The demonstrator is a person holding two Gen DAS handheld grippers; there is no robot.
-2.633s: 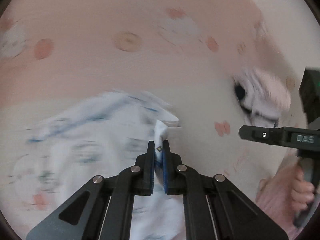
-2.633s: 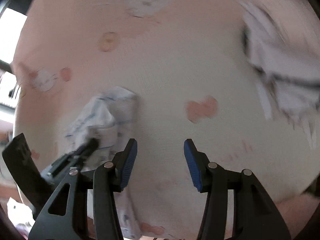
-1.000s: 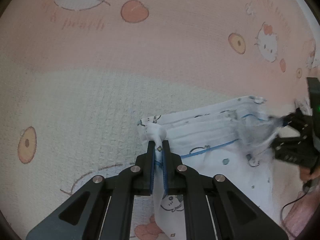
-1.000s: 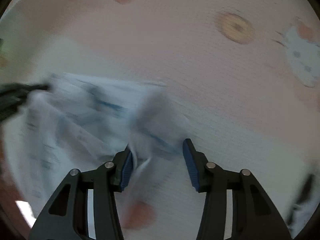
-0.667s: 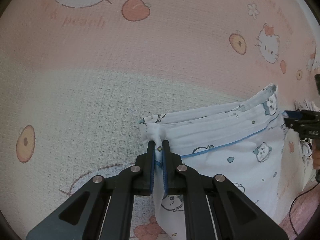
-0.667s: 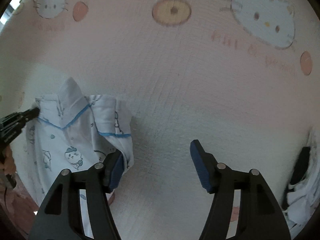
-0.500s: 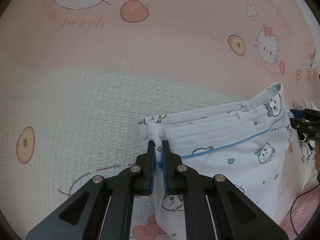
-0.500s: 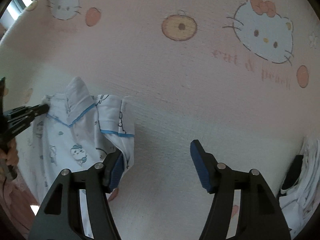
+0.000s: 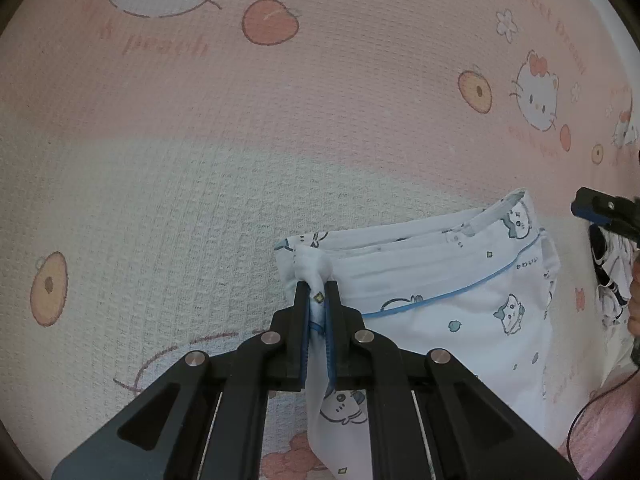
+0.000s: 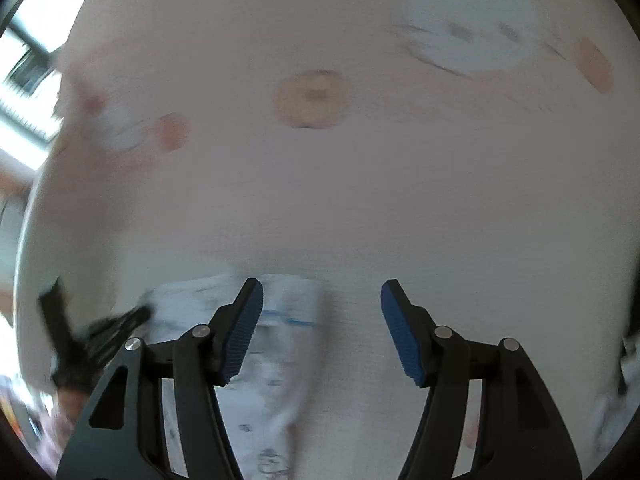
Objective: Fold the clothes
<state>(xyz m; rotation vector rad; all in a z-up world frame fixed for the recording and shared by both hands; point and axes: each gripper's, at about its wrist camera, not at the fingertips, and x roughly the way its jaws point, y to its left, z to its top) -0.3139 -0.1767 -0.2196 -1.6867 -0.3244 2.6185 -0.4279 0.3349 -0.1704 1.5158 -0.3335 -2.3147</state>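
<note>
1. Since a second ago your right gripper (image 10: 322, 320) has let go of the far corner of the white printed garment (image 9: 440, 292) and pulled up and away; its view is now smeared with motion, and the cloth that sat at its left pad then lies flat below it.
2. Your right jaws stand wide apart with nothing between them; only the bedspread (image 10: 320, 200) and an edge of the garment (image 10: 280, 360) show through the gap.
3. Your left gripper (image 9: 318, 320) has barely shifted. Its jaws are pressed together on a bunched corner of the garment, with cloth poking out above the pads and hanging down below them.
4. The garment lies on the pink and cream cartoon-cat bedspread (image 9: 200, 160), spread to the right of your left gripper, its blue-piped edge running from the pinched corner toward the far corner, which stands up slightly.
5. In the left view your right gripper (image 9: 600, 216) shows at the right edge, just beyond that raised corner and clear of it.
6. More white clothing (image 9: 612, 280) lies at the right edge.
</note>
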